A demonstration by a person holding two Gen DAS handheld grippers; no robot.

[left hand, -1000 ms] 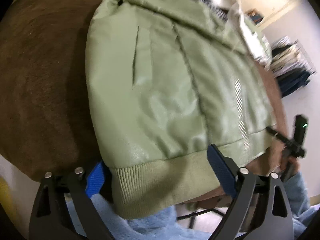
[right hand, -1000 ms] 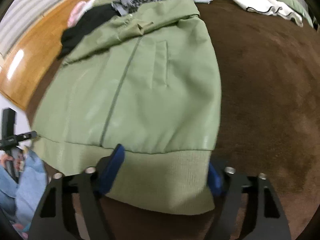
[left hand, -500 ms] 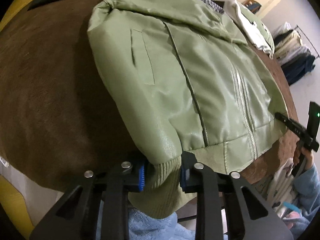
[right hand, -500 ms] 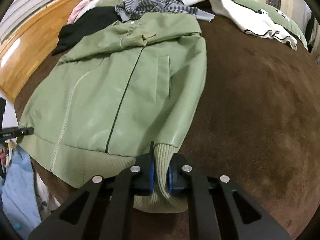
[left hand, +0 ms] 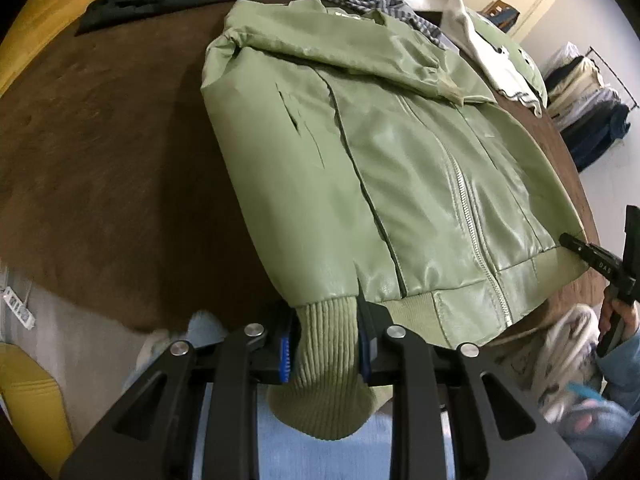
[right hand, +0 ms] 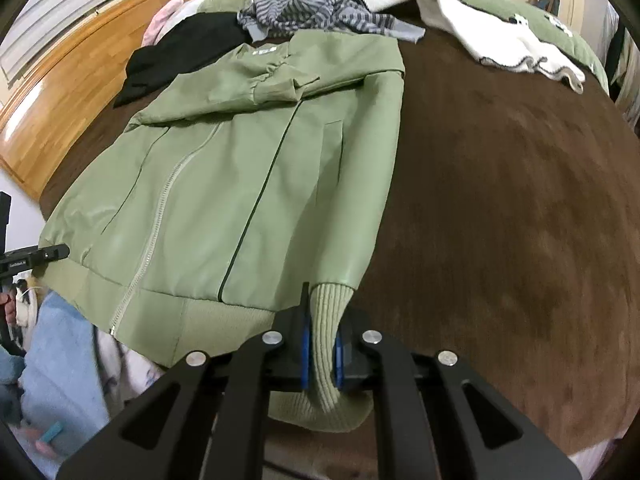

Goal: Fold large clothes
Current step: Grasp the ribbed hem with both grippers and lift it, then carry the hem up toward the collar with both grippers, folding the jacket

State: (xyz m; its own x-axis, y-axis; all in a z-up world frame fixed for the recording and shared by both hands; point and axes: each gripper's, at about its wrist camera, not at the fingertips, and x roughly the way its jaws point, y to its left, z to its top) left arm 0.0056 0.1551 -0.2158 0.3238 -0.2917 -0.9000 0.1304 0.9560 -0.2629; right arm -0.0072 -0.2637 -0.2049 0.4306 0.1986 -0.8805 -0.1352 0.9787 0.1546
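Observation:
A light green zip jacket [left hand: 400, 160] lies front up on a brown bed cover [left hand: 100, 140], sleeves folded across its chest. My left gripper [left hand: 324, 344] is shut on the ribbed hem at the jacket's left bottom corner, at the bed's near edge. In the right wrist view the jacket [right hand: 240, 184] lies the same way, and my right gripper [right hand: 322, 356] is shut on the ribbed hem at the right bottom corner. Each gripper shows at the far edge of the other's view.
A black garment [right hand: 172, 56], a grey striped garment [right hand: 308, 12] and a white garment [right hand: 500, 36] lie at the far end of the bed. A wooden headboard [right hand: 80, 68] is at the left. A clothes rack [left hand: 588, 92] stands by the wall.
Both grippers went from open around the hem to shut on it. The hem corners now bunch up between the fingers and the jacket is drawn a little toward the near edge.

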